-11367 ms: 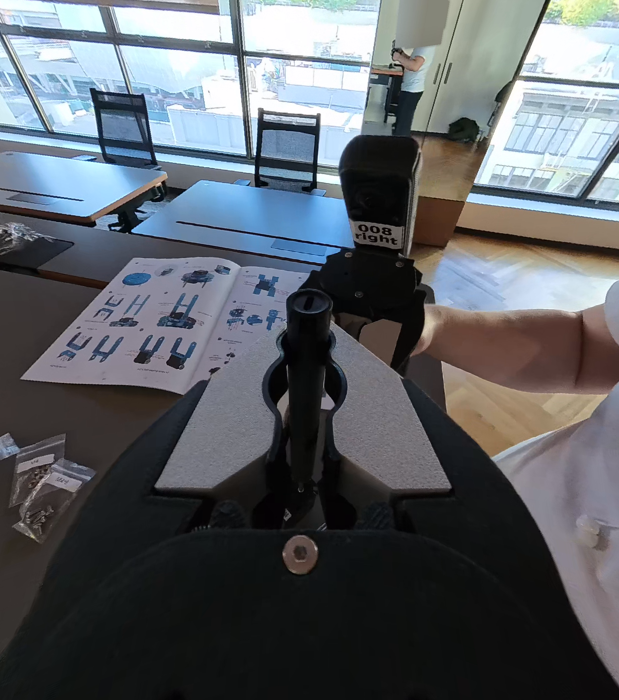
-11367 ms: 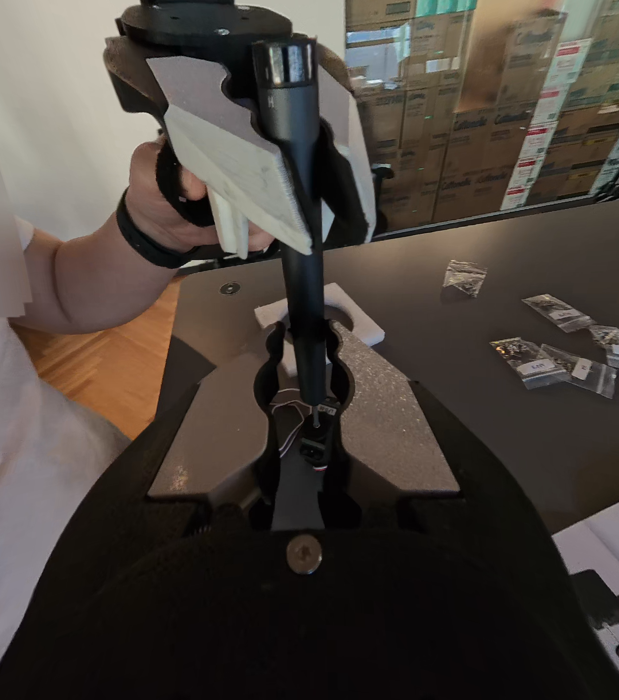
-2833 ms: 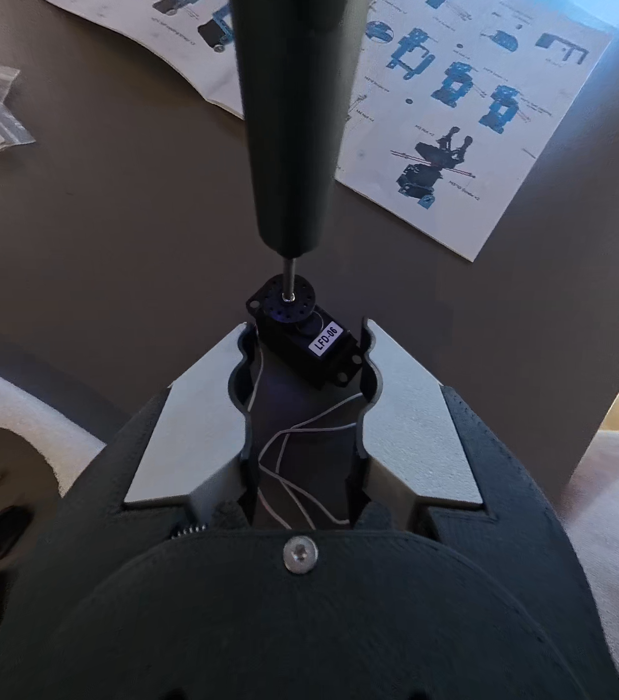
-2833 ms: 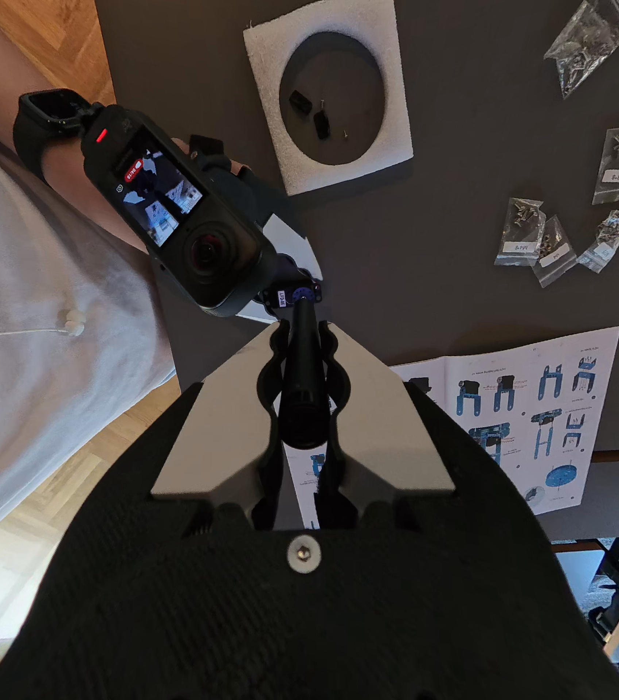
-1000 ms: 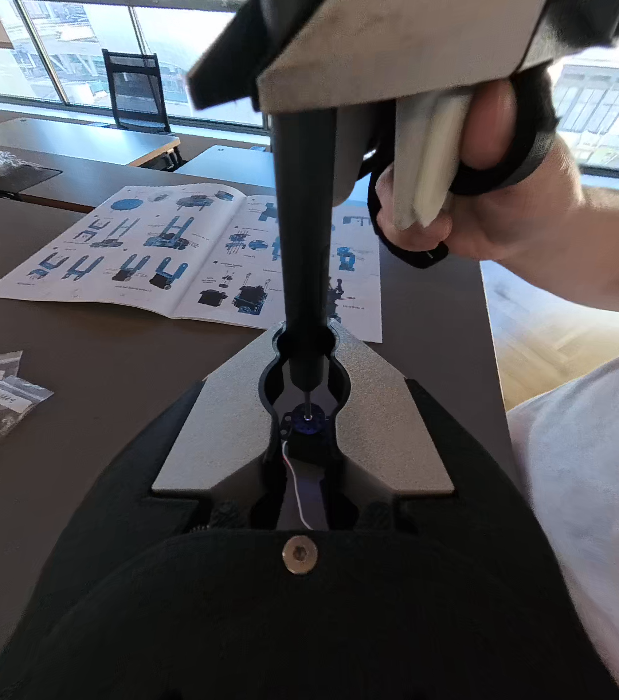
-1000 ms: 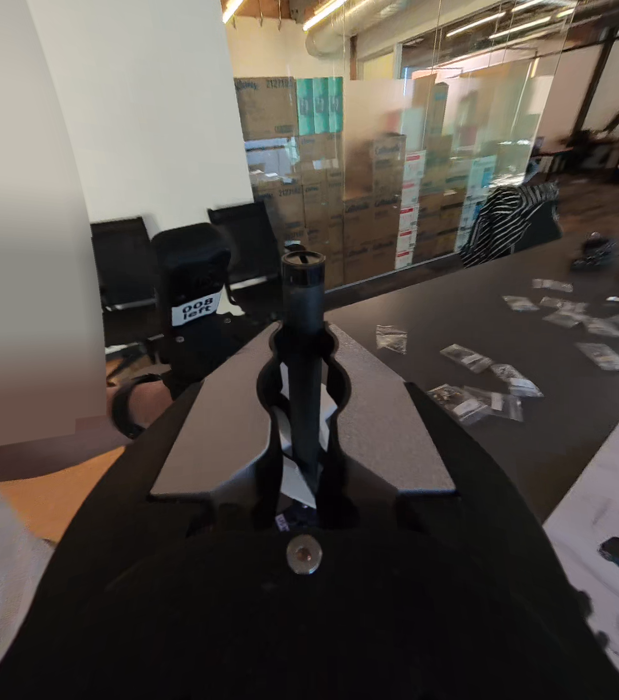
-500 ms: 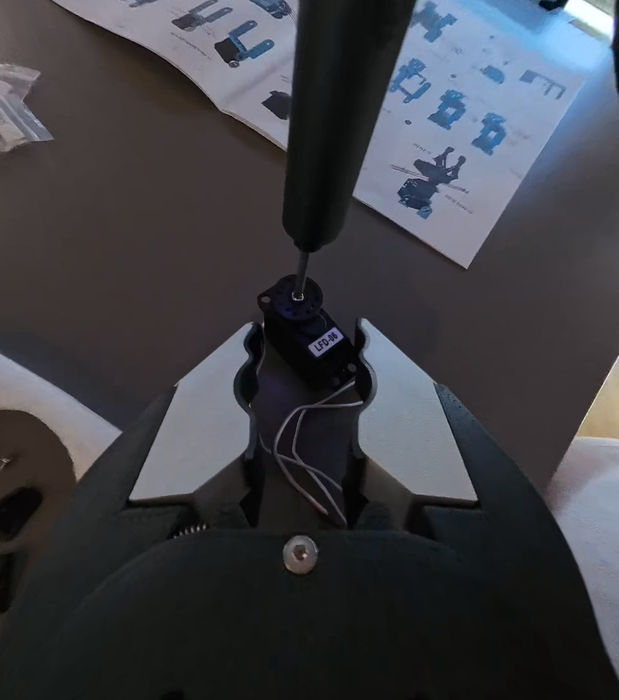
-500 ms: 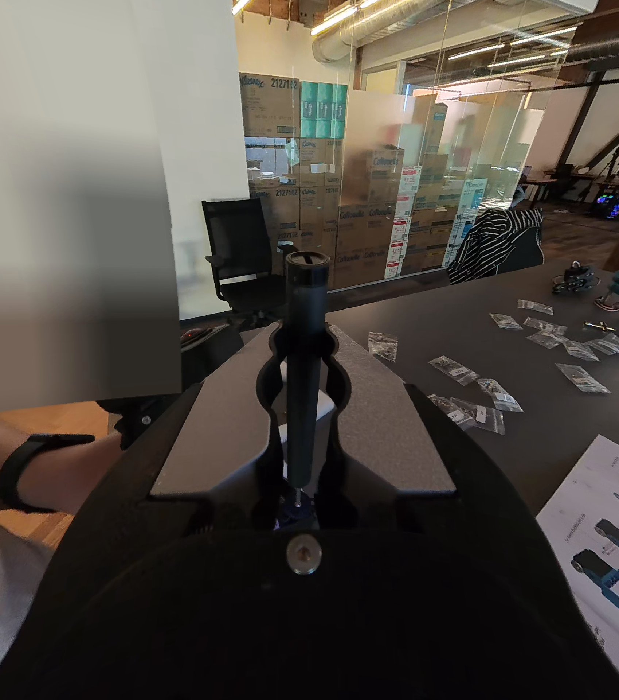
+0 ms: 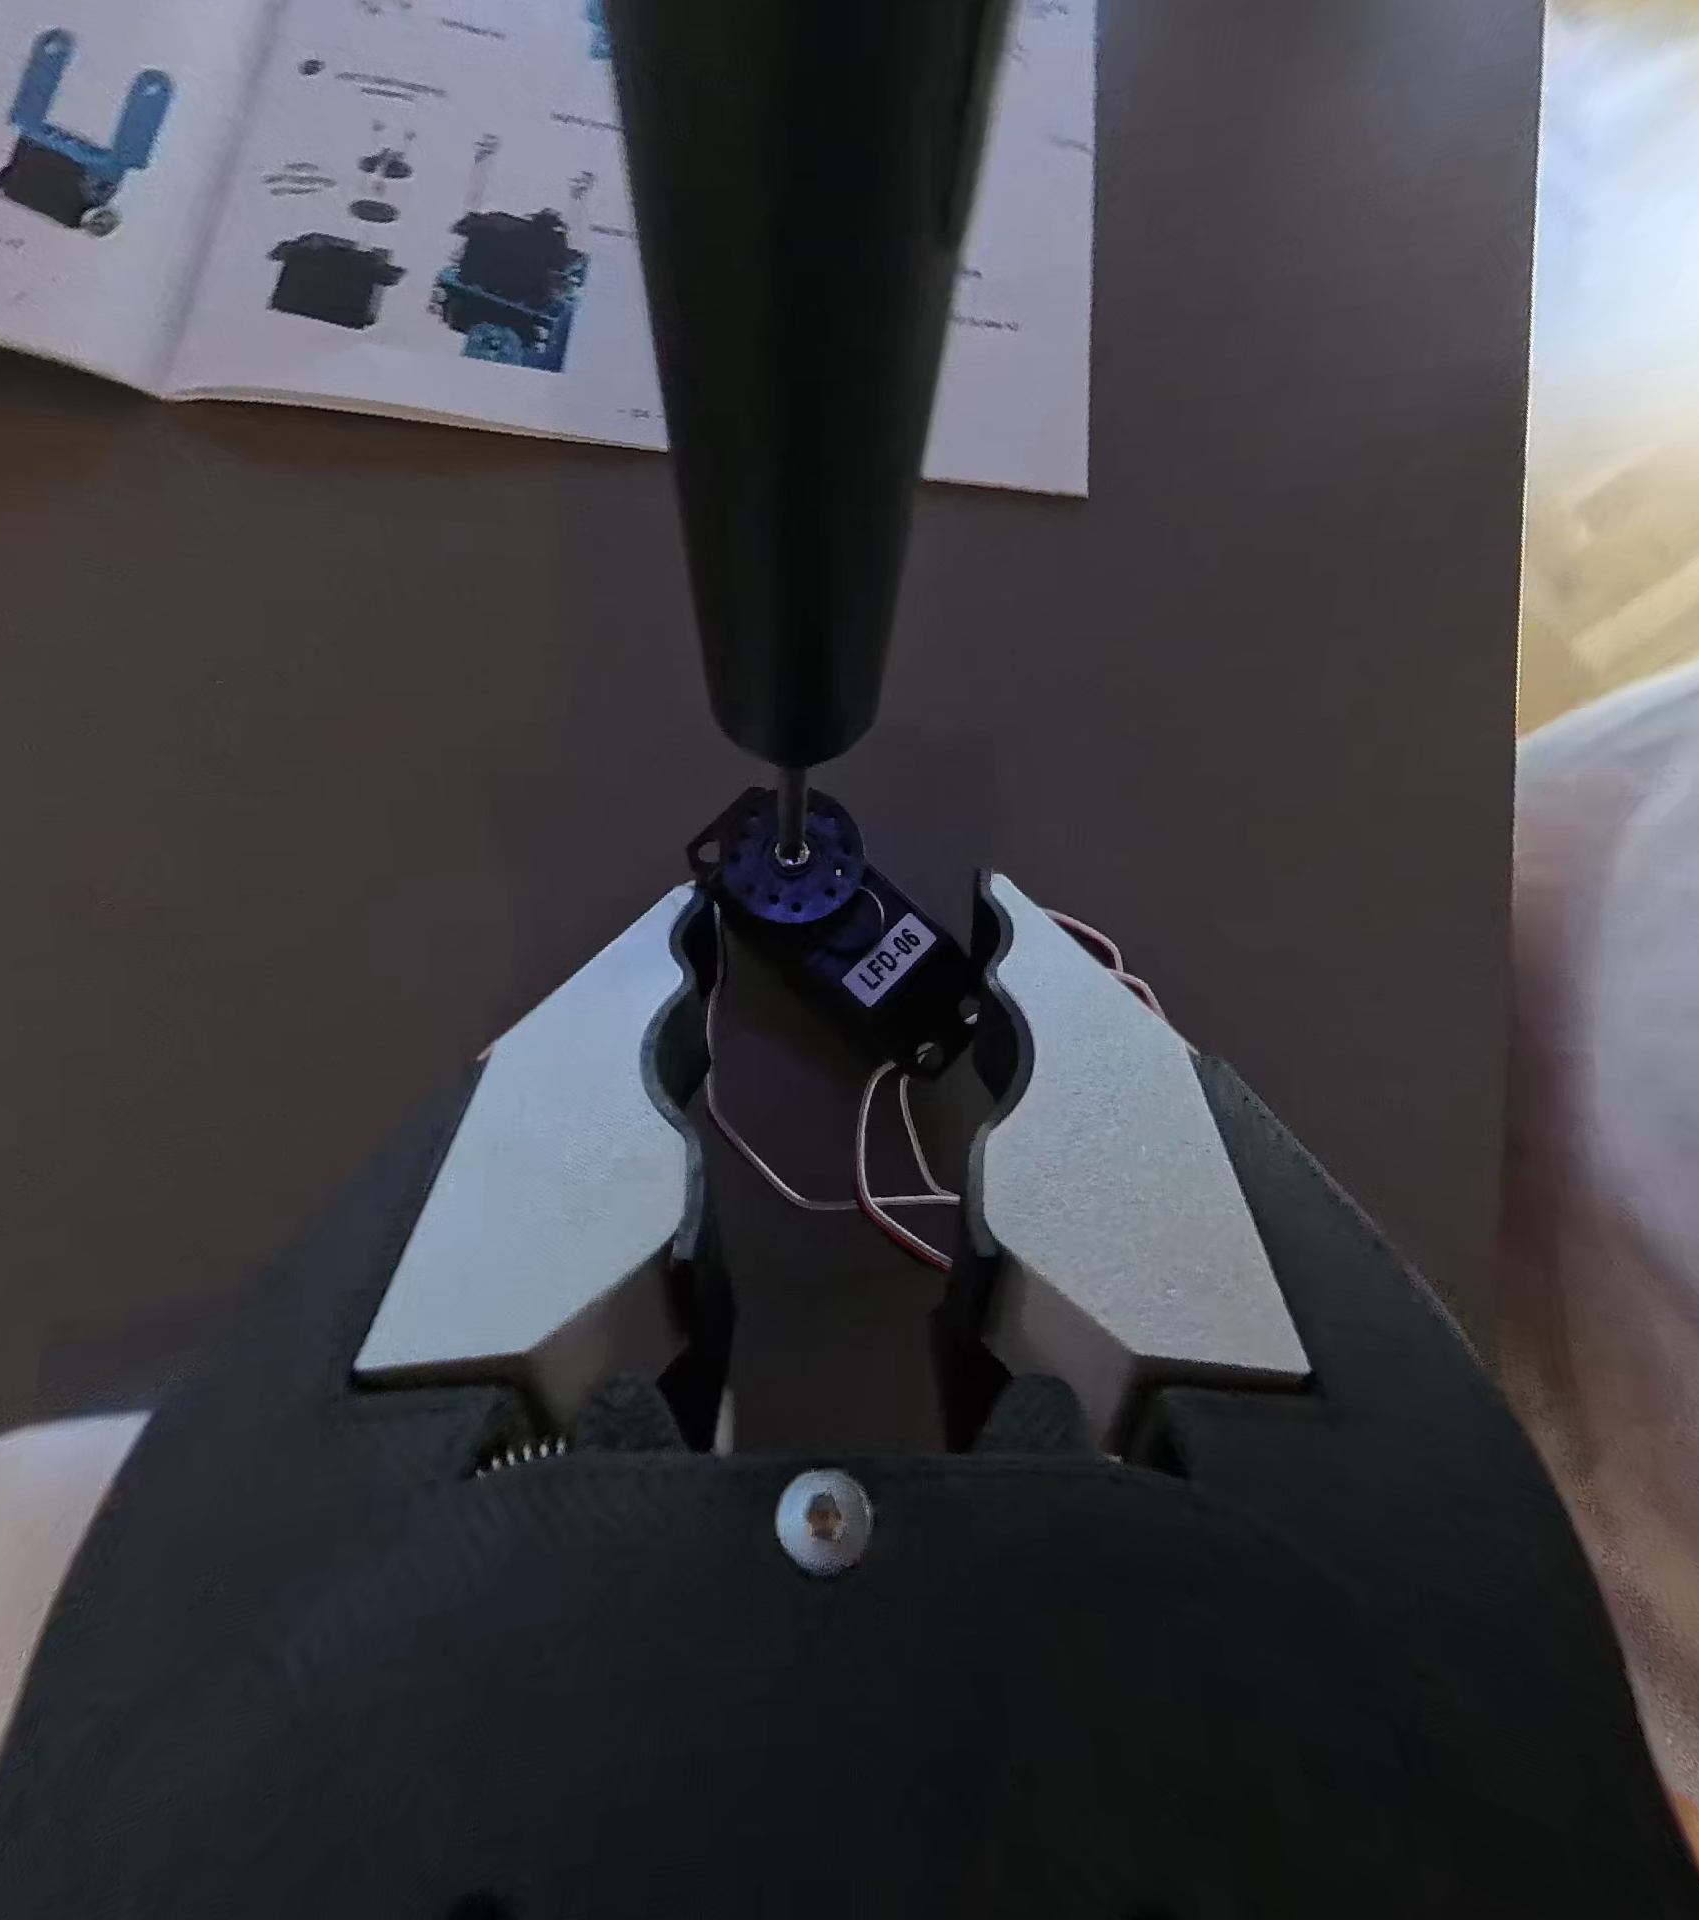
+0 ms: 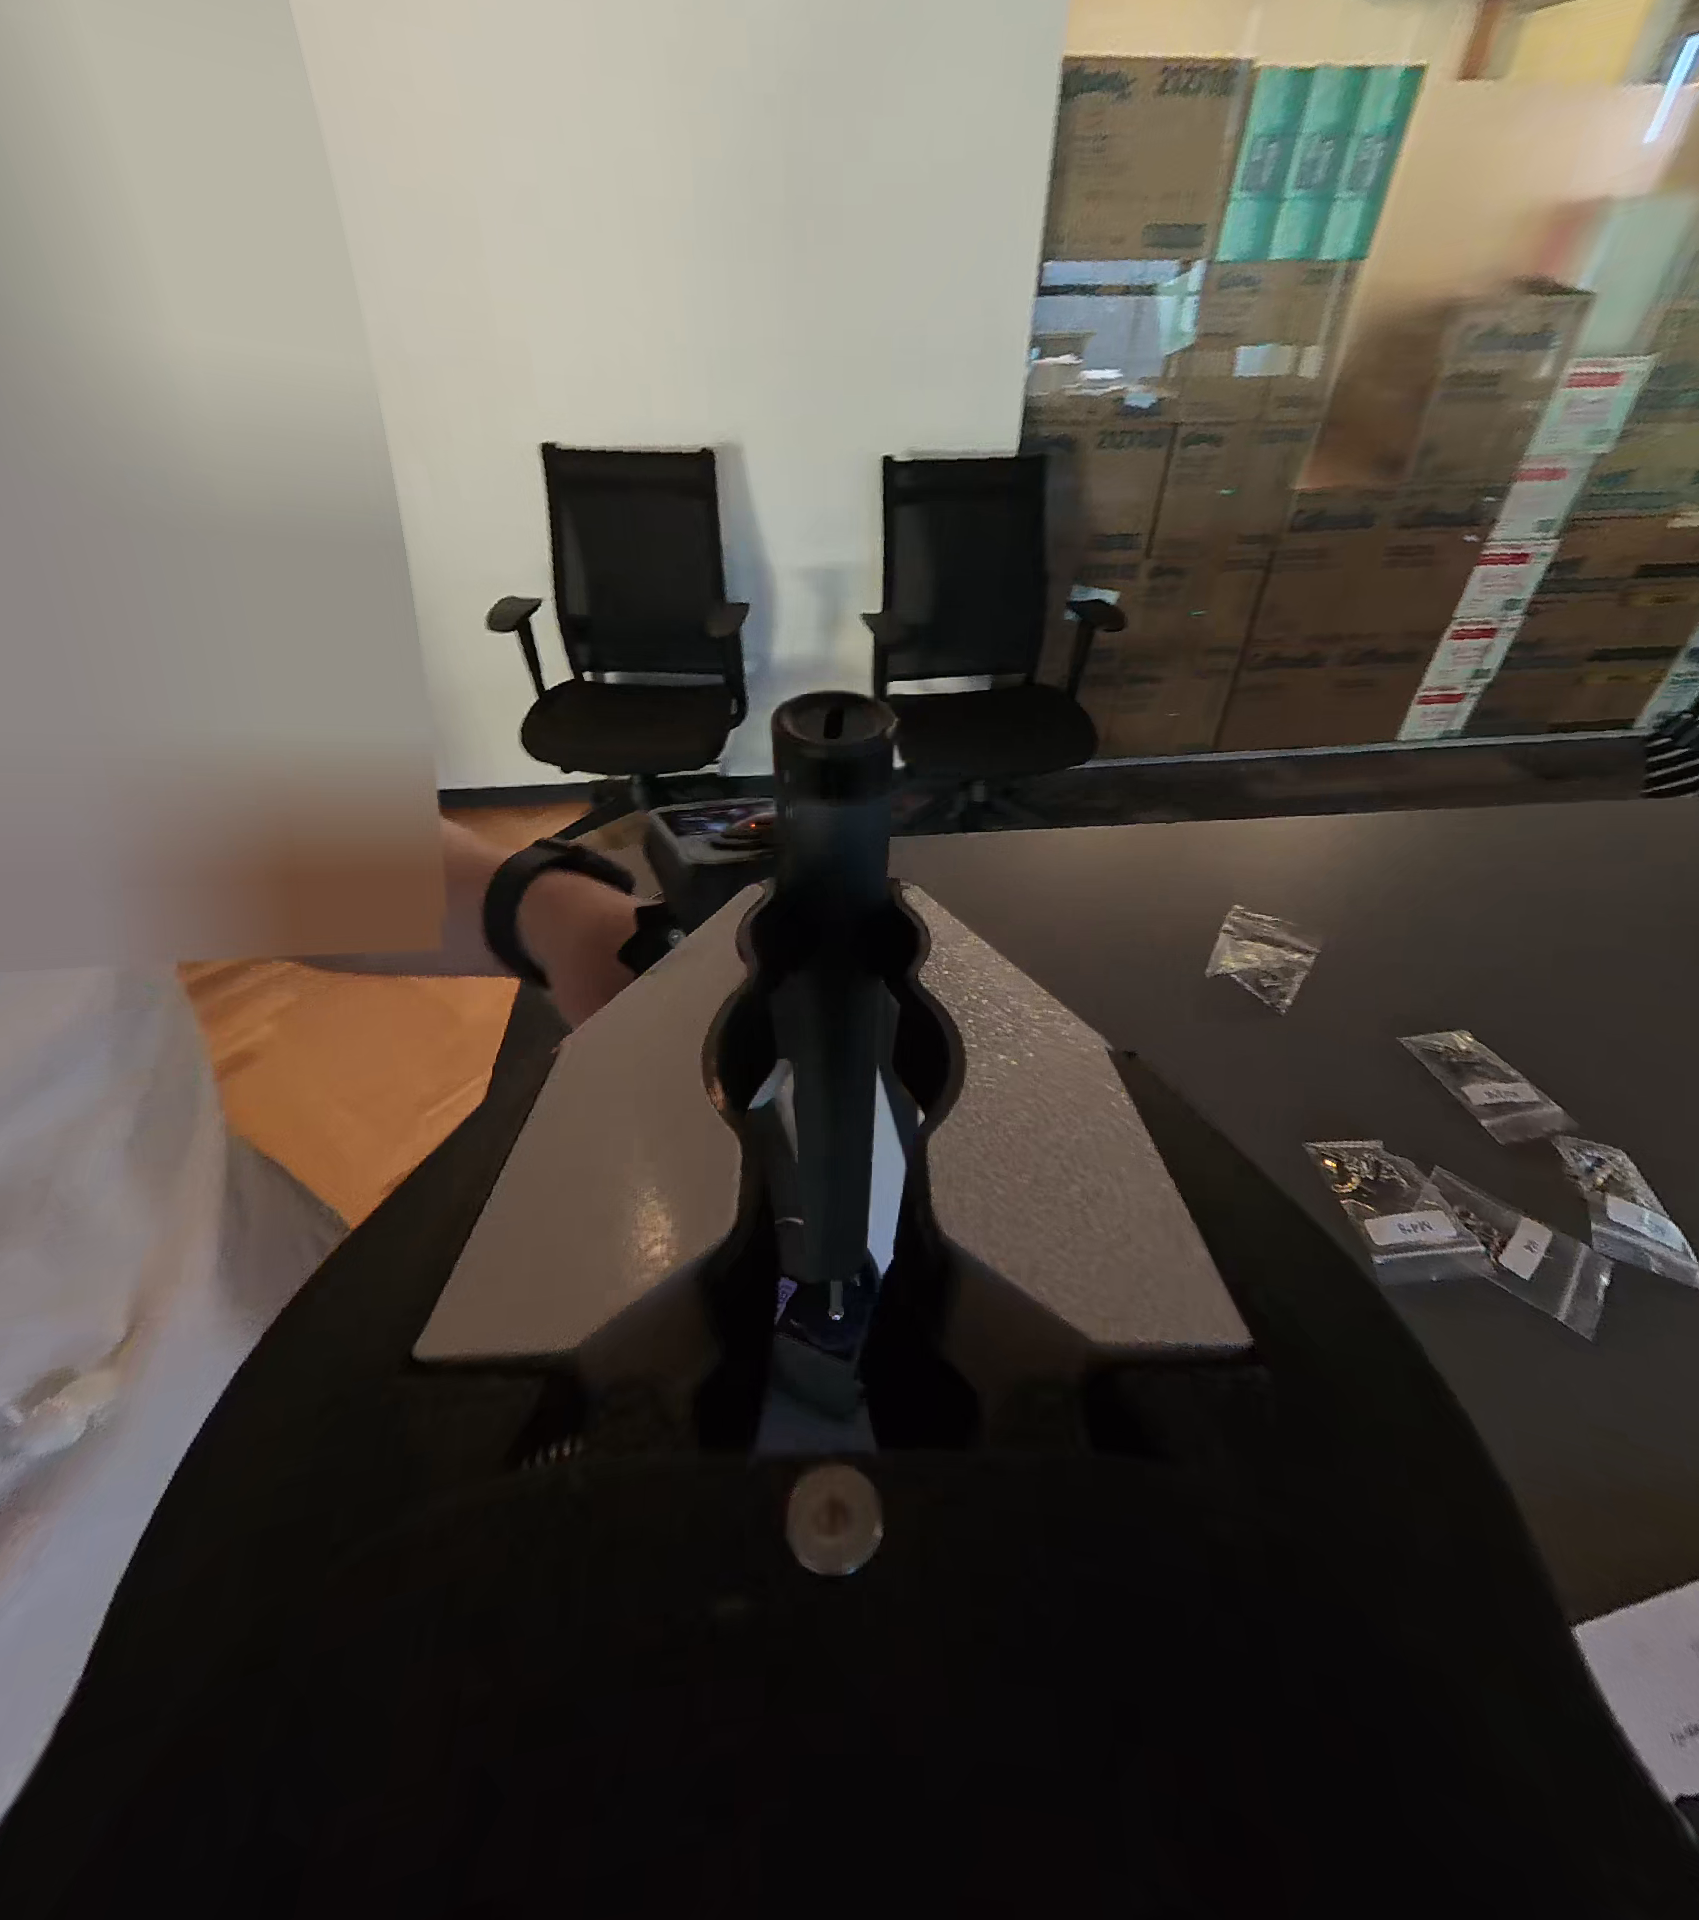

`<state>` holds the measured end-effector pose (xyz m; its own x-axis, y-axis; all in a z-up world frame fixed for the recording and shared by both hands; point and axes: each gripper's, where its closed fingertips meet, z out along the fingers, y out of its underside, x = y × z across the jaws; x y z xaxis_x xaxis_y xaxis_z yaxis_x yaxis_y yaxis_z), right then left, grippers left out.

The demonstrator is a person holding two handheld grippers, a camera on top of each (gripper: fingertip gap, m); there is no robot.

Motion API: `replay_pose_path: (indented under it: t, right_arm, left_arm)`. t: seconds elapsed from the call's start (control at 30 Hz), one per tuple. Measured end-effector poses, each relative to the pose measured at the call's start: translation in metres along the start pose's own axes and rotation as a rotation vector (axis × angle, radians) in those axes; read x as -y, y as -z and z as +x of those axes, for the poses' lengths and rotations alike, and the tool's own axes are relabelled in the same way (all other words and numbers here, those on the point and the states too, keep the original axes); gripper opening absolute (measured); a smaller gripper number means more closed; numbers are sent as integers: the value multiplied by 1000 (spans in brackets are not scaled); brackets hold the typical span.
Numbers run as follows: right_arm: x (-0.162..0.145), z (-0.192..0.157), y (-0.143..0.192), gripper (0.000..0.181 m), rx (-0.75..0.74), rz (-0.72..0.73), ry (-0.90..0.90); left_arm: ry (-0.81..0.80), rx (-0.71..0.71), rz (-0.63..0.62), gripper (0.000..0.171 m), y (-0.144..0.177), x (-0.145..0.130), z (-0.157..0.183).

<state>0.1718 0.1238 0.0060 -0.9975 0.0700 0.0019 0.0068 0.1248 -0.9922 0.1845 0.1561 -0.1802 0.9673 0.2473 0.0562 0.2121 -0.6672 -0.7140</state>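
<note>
Servo motor (image 9: 876,961), a small black block with a white label on its side and a round dark-blue horn (image 9: 791,868) on top, sits clamped between the grey fingertips (image 9: 585,1101) of the left gripper (image 9: 832,940), tilted so the horn faces up and away from the camera. Its jaws are partly closed, pressing on the servo's body from both sides, and thin white and red wires (image 9: 886,1164) loop back from the servo into the gap between the fingers. A thin metal bit of the black screwdriver (image 9: 791,395) comes down from above and meets the centre of the horn. In the right wrist view the same screwdriver (image 10: 829,997) stands upright, gripped by the right gripper (image 10: 832,935), whose jaws are closed tightly on the handle; its bit points down toward the servo horn (image 10: 829,1314), just visible below. All of this is held above a dark table (image 9: 253,727), near its edge. An open instruction booklet (image 9: 388,208) with blue and black diagrams lies flat farther out. Small clear bags of hardware (image 10: 1479,1205) are scattered on the table to the right. Two black office chairs (image 10: 637,644) stand against a white wall, beside stacked cardboard boxes (image 10: 1344,520) behind glass.
</note>
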Motion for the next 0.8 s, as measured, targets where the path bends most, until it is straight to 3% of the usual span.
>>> replay_pose_path:
  t: [0.53,0.67,0.7,0.8]
  right_arm:
    - [-5,-10,6,16,373,-152,-2]
    - [-5,-9,5,16,356,-149,-18]
    - [-5,-8,5,16,338,-149,-13]
    - [-5,-7,6,16,288,-145,-8]
  left_arm:
    - [-267,-189,-61,45,-5,2,10]
    - [-211,-163,-12,45,-4,4,8]
    - [-185,-134,13,53,-1,6,5]
    - [-47,-44,94,57,15,13,-3]
